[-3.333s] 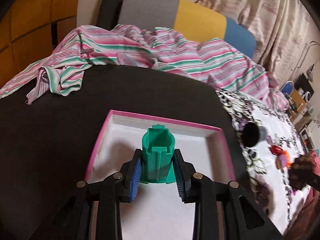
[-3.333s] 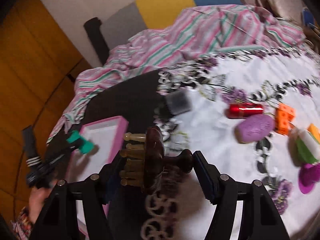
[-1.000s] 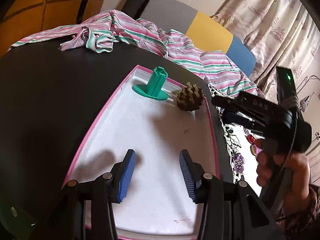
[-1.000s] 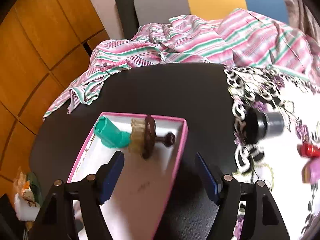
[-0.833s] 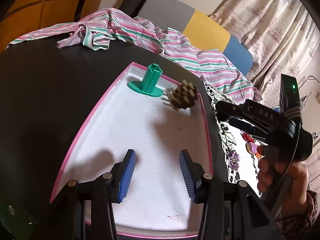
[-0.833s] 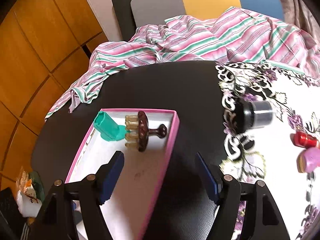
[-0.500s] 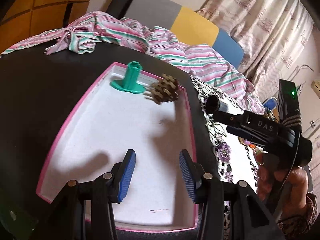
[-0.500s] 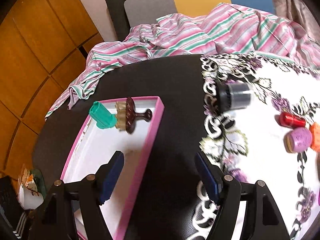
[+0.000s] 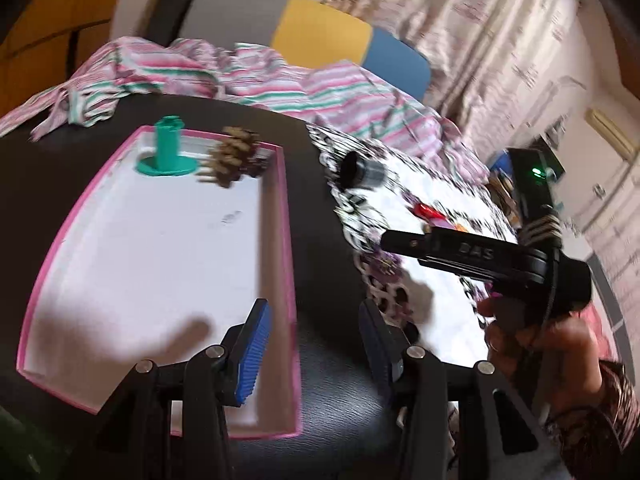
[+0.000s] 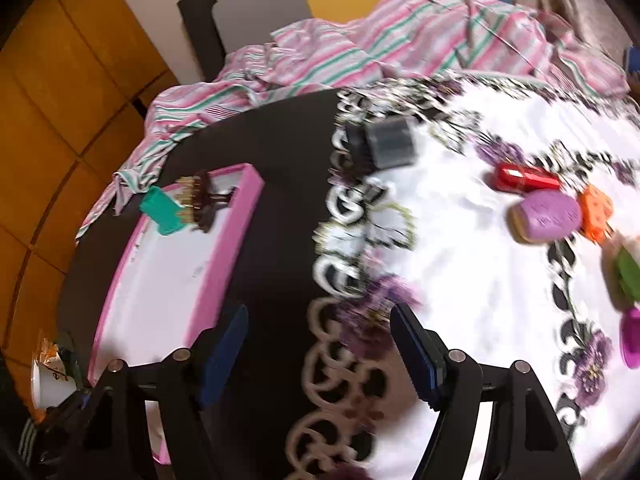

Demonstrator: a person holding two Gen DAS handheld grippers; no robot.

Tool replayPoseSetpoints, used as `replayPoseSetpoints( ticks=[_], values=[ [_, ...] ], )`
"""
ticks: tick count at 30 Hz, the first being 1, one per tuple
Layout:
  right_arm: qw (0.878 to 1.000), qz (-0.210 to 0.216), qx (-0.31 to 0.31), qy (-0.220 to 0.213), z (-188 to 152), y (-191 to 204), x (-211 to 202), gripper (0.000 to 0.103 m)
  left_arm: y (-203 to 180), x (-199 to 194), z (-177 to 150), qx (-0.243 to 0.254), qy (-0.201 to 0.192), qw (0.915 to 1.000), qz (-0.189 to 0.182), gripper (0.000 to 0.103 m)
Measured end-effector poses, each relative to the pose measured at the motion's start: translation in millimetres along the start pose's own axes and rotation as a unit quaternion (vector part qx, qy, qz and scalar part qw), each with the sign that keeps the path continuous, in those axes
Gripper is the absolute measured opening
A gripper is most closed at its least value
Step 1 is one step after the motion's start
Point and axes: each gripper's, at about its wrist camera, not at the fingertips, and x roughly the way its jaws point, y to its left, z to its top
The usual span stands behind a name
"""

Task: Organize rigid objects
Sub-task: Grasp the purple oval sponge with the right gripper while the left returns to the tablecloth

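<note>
A pink-rimmed white tray lies on the dark table. At its far end stand a green spool-shaped piece and a brown wooden bristle brush, side by side. My left gripper hangs open and empty over the tray's right rim. My right gripper is open and empty above the edge of the floral cloth. On that cloth lie a black-and-grey cylinder, a red tube, a purple oval piece and an orange block.
A striped pink-green cloth is heaped at the table's far side, before a grey, yellow and blue chair back. Green and magenta items sit at the cloth's right edge. A hand holds the right gripper's handle.
The green piece and the brush, held 3.3 seconds ago, now rest in the tray. Over the last second both grippers swung right, off the tray toward the floral cloth.
</note>
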Motion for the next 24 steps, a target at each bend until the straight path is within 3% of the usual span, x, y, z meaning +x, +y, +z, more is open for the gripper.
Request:
replayPoseSetpoints(
  ticks=[9, 15, 24],
  values=[
    [0.996, -0.036, 0.079, 0.002, 5, -74, -11, 0.074, -35, 14, -8, 0.041, 0.028, 0.9985, -0.022, 0.046],
    [0.986, -0.069, 0.149, -0.018, 41, -130, -15, 0.074, -45, 19, -11, 0.05, 0.037, 0.9978, -0.021, 0.046],
    [0.981, -0.087, 0.172, -0.026, 77, -157, 7, 0.074, -52, 26, -12, 0.059, 0.046, 0.9971, -0.012, 0.046]
  ],
)
